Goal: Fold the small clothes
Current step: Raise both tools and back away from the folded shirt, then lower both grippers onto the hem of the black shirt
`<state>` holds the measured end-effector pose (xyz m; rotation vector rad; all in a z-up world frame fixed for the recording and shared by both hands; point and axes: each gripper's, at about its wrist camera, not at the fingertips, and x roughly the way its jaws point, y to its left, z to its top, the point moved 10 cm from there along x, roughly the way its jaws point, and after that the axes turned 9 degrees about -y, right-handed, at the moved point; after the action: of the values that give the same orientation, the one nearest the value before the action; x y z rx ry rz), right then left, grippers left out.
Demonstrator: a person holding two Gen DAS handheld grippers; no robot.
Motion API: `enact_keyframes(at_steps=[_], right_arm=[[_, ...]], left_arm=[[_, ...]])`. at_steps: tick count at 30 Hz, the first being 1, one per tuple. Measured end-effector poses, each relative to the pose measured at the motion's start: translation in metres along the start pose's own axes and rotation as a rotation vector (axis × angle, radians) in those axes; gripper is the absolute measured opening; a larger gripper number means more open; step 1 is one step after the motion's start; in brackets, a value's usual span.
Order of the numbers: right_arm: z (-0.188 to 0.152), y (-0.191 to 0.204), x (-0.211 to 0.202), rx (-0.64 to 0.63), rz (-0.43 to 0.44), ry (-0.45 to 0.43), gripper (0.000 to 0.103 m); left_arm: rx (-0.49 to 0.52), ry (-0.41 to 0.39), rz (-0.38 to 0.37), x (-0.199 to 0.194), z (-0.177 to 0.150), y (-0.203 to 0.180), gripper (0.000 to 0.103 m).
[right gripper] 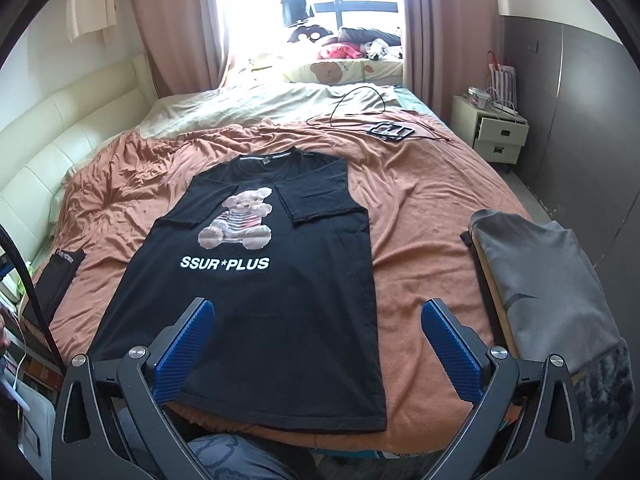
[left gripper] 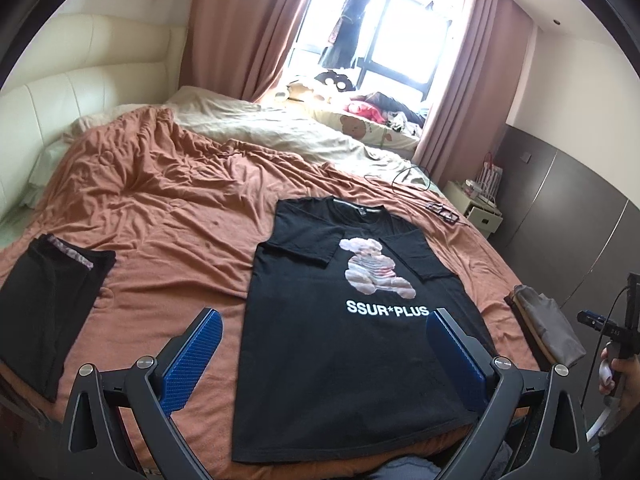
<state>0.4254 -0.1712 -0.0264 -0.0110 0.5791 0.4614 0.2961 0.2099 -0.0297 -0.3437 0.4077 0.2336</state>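
A black T-shirt (left gripper: 340,352) (right gripper: 256,320) with a teddy-bear print and white "SSUR*PLUS" lettering lies face up on the orange bedspread (left gripper: 172,216) (right gripper: 420,208). Both sleeves are folded inward over its chest. My left gripper (left gripper: 324,320) hovers open above the shirt's lower half, its blue pads (left gripper: 196,356) wide apart and holding nothing. My right gripper (right gripper: 318,308) is open too, above the shirt's lower right hem, with nothing in it. In the left wrist view a hand (left gripper: 618,372) holds the right gripper's handle at the far right edge.
A folded black garment (left gripper: 44,308) (right gripper: 60,280) lies at the bed's left edge. A stack of grey folded clothes (left gripper: 548,324) (right gripper: 548,292) sits at the right edge. Glasses (right gripper: 392,131) and a cable (right gripper: 352,108) lie further back. A white nightstand (right gripper: 496,128) stands beside the bed.
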Motion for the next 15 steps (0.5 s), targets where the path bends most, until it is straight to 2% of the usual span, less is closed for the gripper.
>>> enact_keyframes(at_steps=[11,15], right_arm=[[-0.038,-0.009,-0.003,0.041,0.008,0.008,0.103],[-0.055,-0.018,-0.001,0.063,-0.005,0.008,0.103]], left_arm=[[0.011,0.051,-0.002,-0.010,-0.068,0.021,0.102],[0.004,0.039,0.042,-0.015,-0.084,0.037,0.102]])
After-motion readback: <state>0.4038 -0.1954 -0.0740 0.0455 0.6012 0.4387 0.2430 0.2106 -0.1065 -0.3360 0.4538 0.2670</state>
